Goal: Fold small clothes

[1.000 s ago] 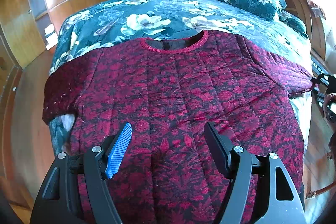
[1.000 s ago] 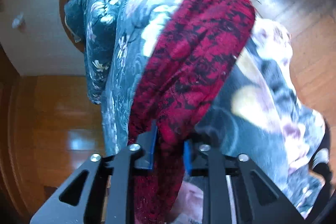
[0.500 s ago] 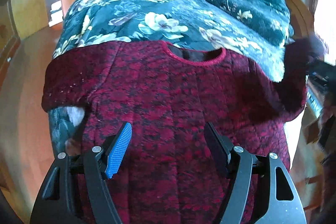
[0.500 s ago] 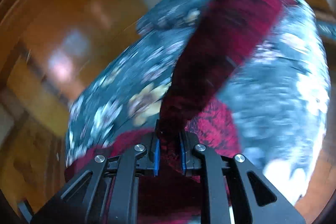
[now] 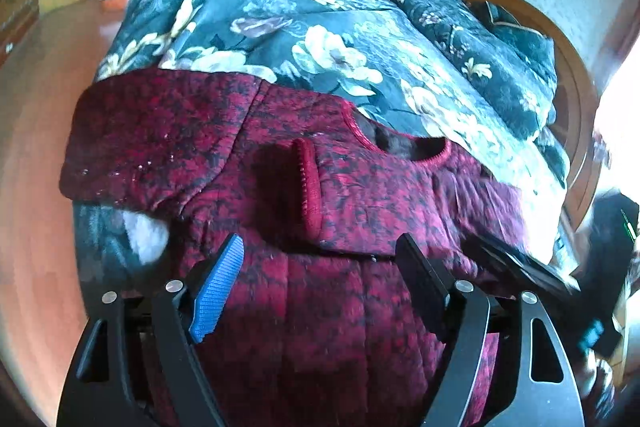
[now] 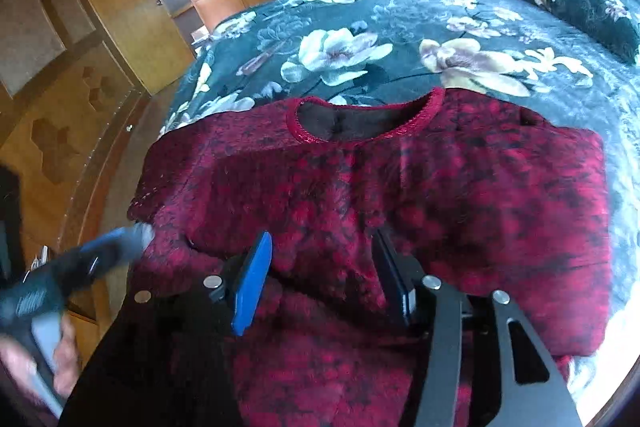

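Left sleeve: the red-and-black quilted top (image 5: 360, 307) lies front-up on the bed (image 5: 320, 39), hem toward the cameras, neckline (image 6: 360, 107) toward the pillows. Its left sleeve (image 5: 152, 143) lies spread outward to the bed's left edge, not yet folded.

Left gripper: the left gripper (image 5: 320, 291) hangs just above the lower body of the top. Its jaws are opening, wide apart, with cloth beneath them but nothing pinched; released.

Right sleeve: the right sleeve (image 5: 400, 203) lies folded across the chest, its ribbed cuff (image 5: 308, 187) ending below the neckline, left of centre.

Right gripper: the right gripper (image 6: 320, 279) sits over the folded sleeve. Its jaws are opening and the pads stand clear of the fabric; released, nothing held.

Step in hand: first sleeve fold judged just laid down, with the right gripper letting go.

Next move: likely the matching fold on the left. That calls for the left gripper to reach the far-left cuff, pinch it and carry it across the chest over the first sleeve. The thick quilting looks prone to springing back, so the fold may need pressing flat.

Writing: no brand, label or readable text shows on the top, the floral bedspread (image 6: 400, 27) or either gripper.
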A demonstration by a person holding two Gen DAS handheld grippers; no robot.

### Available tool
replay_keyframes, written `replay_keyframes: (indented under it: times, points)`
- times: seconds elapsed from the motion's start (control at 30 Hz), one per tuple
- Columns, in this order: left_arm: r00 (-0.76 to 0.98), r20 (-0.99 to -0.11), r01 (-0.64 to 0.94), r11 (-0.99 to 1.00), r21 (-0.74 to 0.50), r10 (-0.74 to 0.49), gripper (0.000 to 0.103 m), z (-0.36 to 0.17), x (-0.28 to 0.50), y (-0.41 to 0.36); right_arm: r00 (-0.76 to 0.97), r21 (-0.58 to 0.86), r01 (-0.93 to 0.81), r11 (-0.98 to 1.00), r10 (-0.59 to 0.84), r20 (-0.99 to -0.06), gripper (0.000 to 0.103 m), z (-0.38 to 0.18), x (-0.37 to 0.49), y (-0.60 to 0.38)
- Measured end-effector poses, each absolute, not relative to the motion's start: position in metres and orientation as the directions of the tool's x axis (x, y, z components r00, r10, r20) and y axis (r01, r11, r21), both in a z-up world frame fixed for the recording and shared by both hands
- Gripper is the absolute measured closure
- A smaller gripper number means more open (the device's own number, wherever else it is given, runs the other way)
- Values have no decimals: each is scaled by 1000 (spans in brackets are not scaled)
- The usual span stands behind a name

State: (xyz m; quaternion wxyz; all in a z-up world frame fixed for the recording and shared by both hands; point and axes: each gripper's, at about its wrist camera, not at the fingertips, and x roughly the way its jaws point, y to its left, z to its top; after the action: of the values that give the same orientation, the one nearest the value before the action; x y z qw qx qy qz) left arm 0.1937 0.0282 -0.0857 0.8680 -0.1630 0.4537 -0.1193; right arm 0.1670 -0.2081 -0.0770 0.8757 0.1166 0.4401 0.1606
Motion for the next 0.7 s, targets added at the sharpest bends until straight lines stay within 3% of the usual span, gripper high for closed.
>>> replay_keyframes:
  times: [0.3, 0.33, 0.4, 0.47, 0.53, 0.7]
  points:
    - [488, -774, -68, 866, -495, -404, 26, -127, 242, 46, 626, 385, 83, 919, 253, -737, 51, -77, 92, -334]
    - [485, -774, -63, 866, -496, -407, 31, -128, 247, 43, 626, 395, 117, 911, 241, -742, 53, -81, 88, -345]
    - [475, -775, -30, 873, -487, -416, 52, -128, 255, 33, 624, 417, 166, 893, 233, -746, 58, -85, 88, -362]
    - [455, -783, 9, 881, -473, -425, 85, -127, 262, 21, 639, 425, 169, 889, 229, -734, 62, -82, 92, -367]
    - [476, -773, 44, 889, -455, -419, 101, -117, 269, 15, 654, 423, 148, 894, 232, -720, 64, -75, 101, -363]
    - [580, -708, 57, 887, -459, -404, 101, -77, 267, 25, 654, 372, 110, 922, 214, -725, 67, -71, 143, -343]
